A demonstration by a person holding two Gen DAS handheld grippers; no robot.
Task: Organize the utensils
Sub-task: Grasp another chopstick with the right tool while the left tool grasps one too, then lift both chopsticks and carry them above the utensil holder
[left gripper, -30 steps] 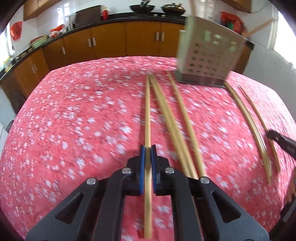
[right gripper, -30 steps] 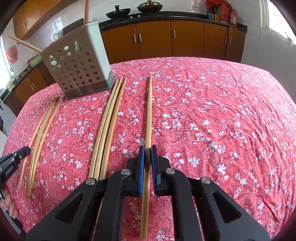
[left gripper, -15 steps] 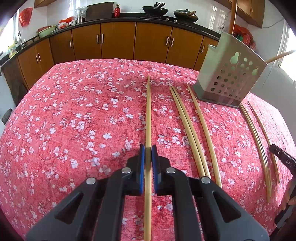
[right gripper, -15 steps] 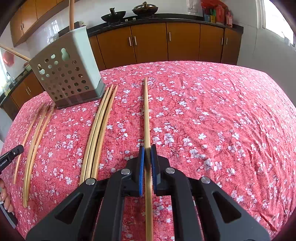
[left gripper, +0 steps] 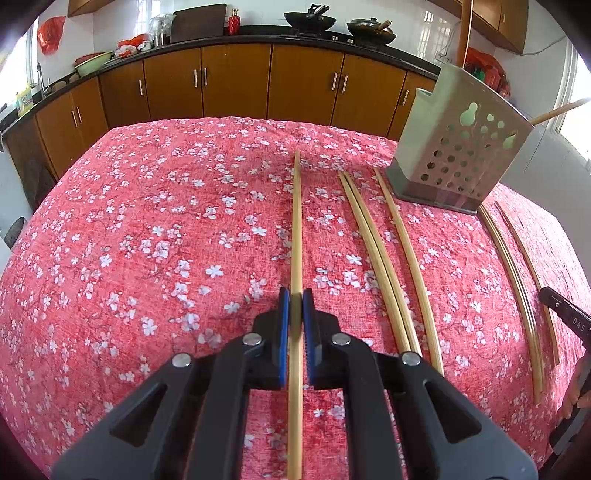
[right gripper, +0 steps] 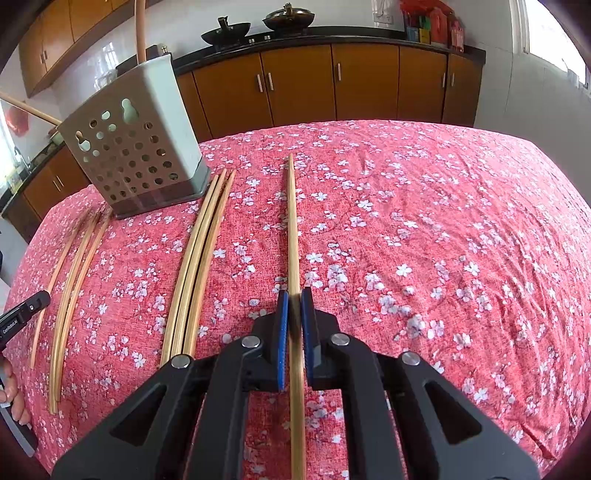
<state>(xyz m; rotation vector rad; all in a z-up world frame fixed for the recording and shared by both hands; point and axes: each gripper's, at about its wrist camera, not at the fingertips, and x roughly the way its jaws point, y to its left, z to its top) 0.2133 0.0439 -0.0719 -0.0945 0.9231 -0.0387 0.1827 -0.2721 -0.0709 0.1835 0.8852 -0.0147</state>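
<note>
Both my grippers are clamped, one chopstick each.

My left gripper [left gripper: 295, 299] is pinched on a bamboo chopstick [left gripper: 296, 221] that runs straight ahead out of the blue pads over the red flowered cloth [left gripper: 147, 229]. My right gripper [right gripper: 291, 299] grips its own chopstick [right gripper: 291, 221] the same way, shaft pointing toward the far edge of the table.

The perforated utensil holder [right gripper: 136, 147] stands upright on the cloth, far left in the right view, far right in the left view [left gripper: 461, 147]. Two long handles stick out of it.

Three loose chopsticks [right gripper: 199, 258] lie side by side on the cloth just beside the holder's base. Three more [right gripper: 70, 288] lie on its other side.

Behind the table: brown kitchen cabinets [left gripper: 236, 81], two woks [left gripper: 310, 18] on the counter.
</note>
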